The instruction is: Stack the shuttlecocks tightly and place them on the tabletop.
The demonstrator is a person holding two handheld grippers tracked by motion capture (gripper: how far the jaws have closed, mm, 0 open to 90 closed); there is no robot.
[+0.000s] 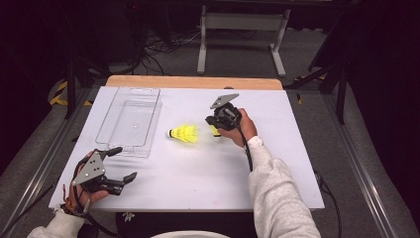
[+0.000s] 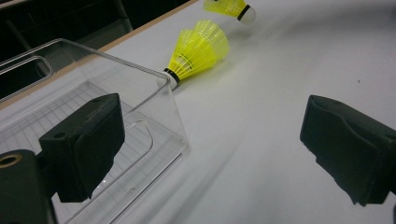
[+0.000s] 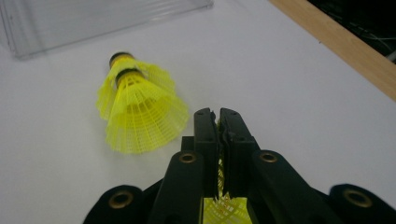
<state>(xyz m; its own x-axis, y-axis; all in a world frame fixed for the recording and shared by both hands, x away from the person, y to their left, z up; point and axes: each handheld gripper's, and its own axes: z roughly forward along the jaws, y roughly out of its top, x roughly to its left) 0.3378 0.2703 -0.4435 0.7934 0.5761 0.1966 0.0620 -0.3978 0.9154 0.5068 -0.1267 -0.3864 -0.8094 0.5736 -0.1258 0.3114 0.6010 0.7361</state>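
My right gripper (image 3: pixel 217 114) has its jaws pinched nearly together on the skirt of a yellow shuttlecock (image 3: pixel 224 205), the crushed mesh showing between the pads and below them; in the high view that gripper (image 1: pixel 218 124) sits over the middle of the white table (image 1: pixel 198 183), and I can see a sliver of yellow under it. My left gripper (image 1: pixel 119 163) rests near the table's front left corner with its jaws wide apart and nothing between them. A second shuttlecock (image 1: pixel 184 133) lies on its side on the table, just left of the right gripper and to the right of the clear plastic tray (image 1: pixel 148 106). From the left gripper's view, that tray (image 2: pixel 154 79) looks empty. So I judge the work barely begun: one shuttlecock is gripped but not yet in the tray, the other lies untouched, and both, I take it, have still to be carried over and dropped in.
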